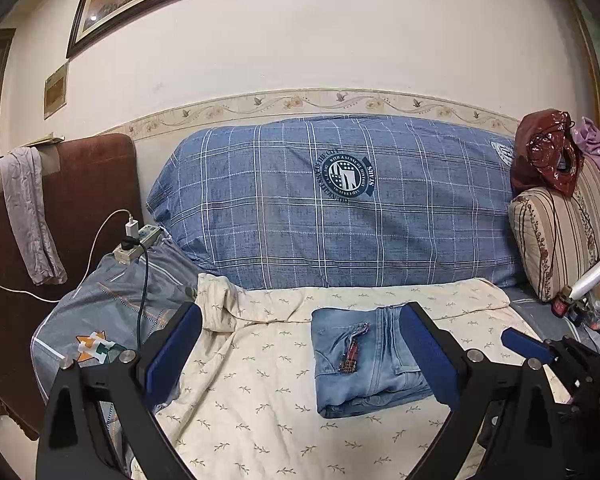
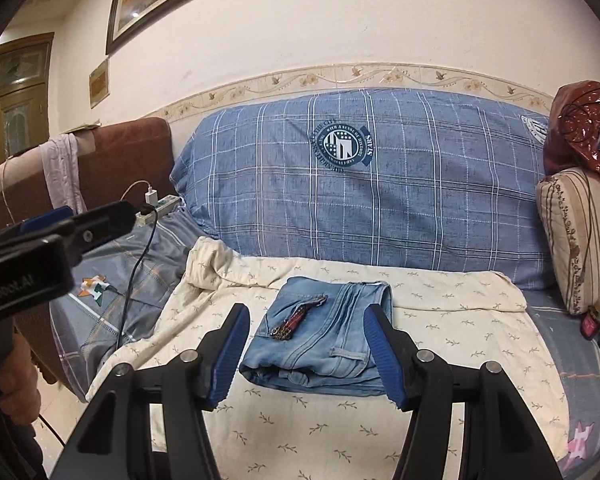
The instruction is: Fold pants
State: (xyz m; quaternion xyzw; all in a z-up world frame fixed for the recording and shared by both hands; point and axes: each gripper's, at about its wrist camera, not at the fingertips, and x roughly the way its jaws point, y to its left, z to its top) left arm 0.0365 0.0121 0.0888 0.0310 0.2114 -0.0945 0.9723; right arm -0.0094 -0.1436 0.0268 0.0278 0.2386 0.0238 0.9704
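The folded blue jeans (image 1: pixel 364 360) lie in a compact rectangle on the cream leaf-print sheet (image 1: pixel 260 400), with a small beaded trim on the upper fold. My left gripper (image 1: pixel 300 310) hovers short of the jeans and above them, its blue pads spread wide with nothing between them. In the right wrist view the jeans (image 2: pixel 320 340) show beyond my right gripper (image 2: pixel 306 309), whose jaws stand apart without touching the cloth. The right gripper's tip (image 1: pixel 528 346) also shows at the right edge of the left wrist view. The left gripper (image 2: pixel 60 216) sits at the far left, held by a hand.
A big blue plaid pillow (image 1: pixel 340 200) leans on the wall behind the sheet. A power strip with charger and cables (image 1: pixel 136 240) lies at left on grey bedding. A striped cushion (image 1: pixel 560 236) with a red bag (image 1: pixel 548 152) stands at right. A brown armrest (image 1: pixel 80 200) carries a draped cloth.
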